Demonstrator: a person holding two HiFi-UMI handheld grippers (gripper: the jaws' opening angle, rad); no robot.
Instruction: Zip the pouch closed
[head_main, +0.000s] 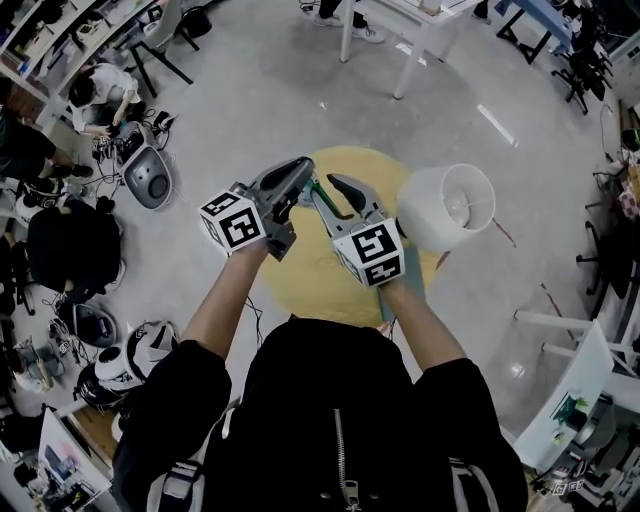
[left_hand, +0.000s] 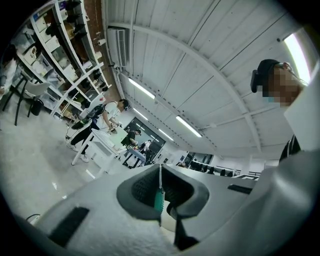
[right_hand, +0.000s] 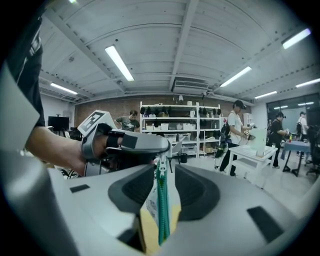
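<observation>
While both tools hang above the round yellow table (head_main: 300, 290), the left gripper (left_hand: 160, 194) is clamped tight on the zipper's thin pull tab (left_hand: 160, 176). The right gripper (right_hand: 163, 189) seems to pinch the pouch (right_hand: 148, 215) along its green zipper (right_hand: 161, 220), so the pouch is held in the air between the two.

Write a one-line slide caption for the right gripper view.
Right gripper clamps the pouch at its green zipper; left gripper holds the zipper just beyond.
</observation>
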